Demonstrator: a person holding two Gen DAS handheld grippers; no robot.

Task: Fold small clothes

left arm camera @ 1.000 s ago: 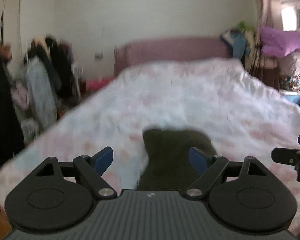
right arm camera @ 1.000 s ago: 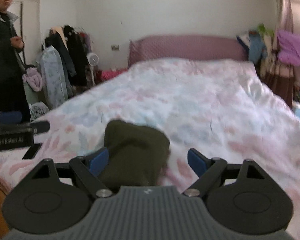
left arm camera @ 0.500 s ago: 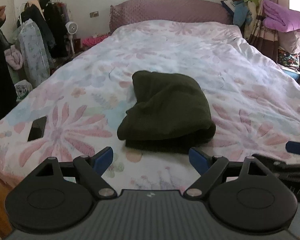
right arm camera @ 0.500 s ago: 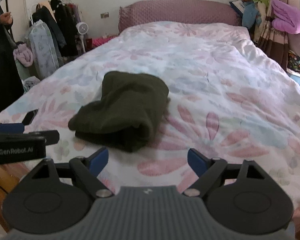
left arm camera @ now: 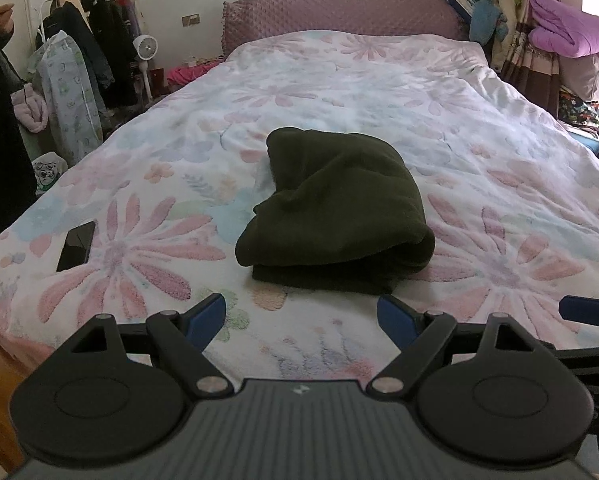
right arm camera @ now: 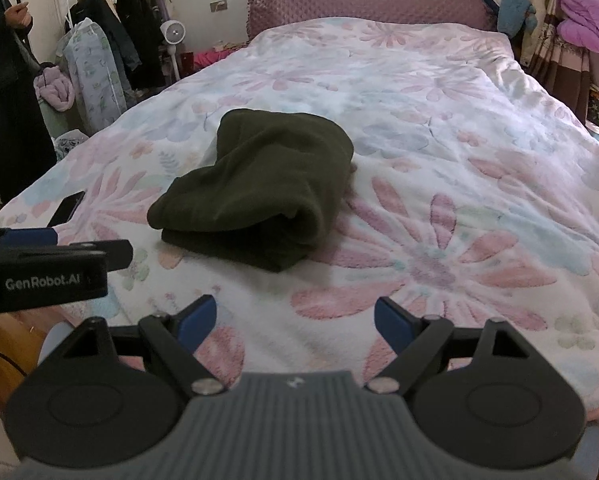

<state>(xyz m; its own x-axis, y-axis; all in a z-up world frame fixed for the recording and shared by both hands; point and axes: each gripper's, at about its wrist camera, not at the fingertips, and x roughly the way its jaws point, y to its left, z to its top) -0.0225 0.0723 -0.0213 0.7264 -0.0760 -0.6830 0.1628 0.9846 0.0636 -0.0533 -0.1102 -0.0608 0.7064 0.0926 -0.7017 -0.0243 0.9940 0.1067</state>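
Dark olive fleece, thick and nubby, is lying in a folded bundle (left arm camera: 335, 212) on the near half of the bed (left arm camera: 479, 152), its layers showing as stacked rounded edges along the side facing me. I am holding my left claw (left arm camera: 301, 318) over the foot of the bed, just short of that bundle, with its blue-tipped fingers (left arm camera: 207, 314) spread wide and gripping nothing. My right claw (right arm camera: 295, 318) is hovering beside it, likewise splayed wide and empty, with the bundle sitting ahead and to its left. A plush white duvet patterned with pink and pale blue flowers is covering the bed, and a flat black phone (left arm camera: 76, 245) is resting on it near the left edge, well apart from the fleece. A quilted mauve headboard (left arm camera: 339, 14) is standing against the pale far wall. A rack of hanging coats (left arm camera: 87, 48) and a small white fan (left arm camera: 145, 46) are crowding the left side, while purple bedding (left arm camera: 571, 36) is piling up on the right.
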